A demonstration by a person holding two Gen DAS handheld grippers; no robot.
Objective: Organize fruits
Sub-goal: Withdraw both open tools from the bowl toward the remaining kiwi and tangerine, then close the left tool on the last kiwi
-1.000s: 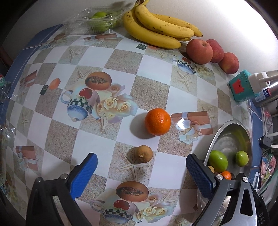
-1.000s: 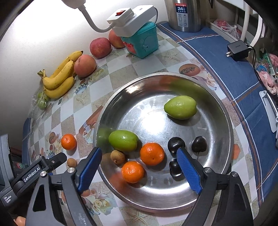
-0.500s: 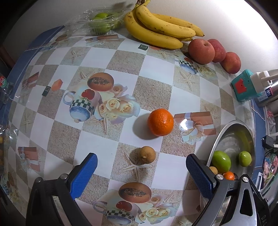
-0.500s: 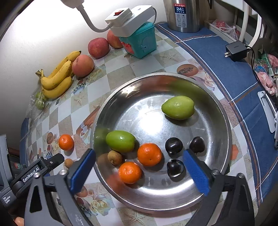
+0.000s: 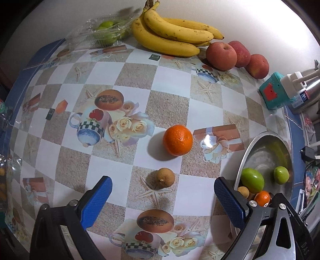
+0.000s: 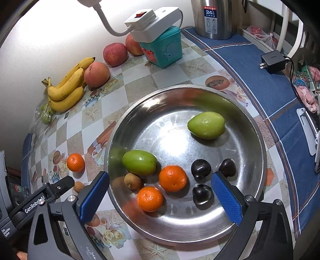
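A steel bowl (image 6: pixel 250 128) holds two green fruits (image 6: pixel 206 125), two oranges (image 6: pixel 173 178), a small brown fruit (image 6: pixel 132 181) and three dark plums (image 6: pixel 200 168). On the table left of the bowl lie a loose orange (image 5: pixel 177 140) and a small brown fruit (image 5: pixel 162 178); both also show in the right wrist view (image 6: pixel 75 162). My left gripper (image 5: pixel 163 195) is open and empty, just short of the brown fruit. My right gripper (image 6: pixel 158 197) is open and empty above the bowl's near side.
Bananas (image 5: pixel 172 38), three apples (image 5: pixel 221 54) and a clear pack of green fruit (image 5: pixel 104 34) lie along the back wall. A teal box (image 6: pixel 164 48) with a white power strip (image 6: pixel 152 19), a steel kettle (image 6: pixel 213 18) and a black charger (image 6: pixel 273 61) stand beyond the bowl.
My left gripper has drawn back and shifted slightly left from the loose fruits. My right gripper has opened wider and lifted a little over the bowl.
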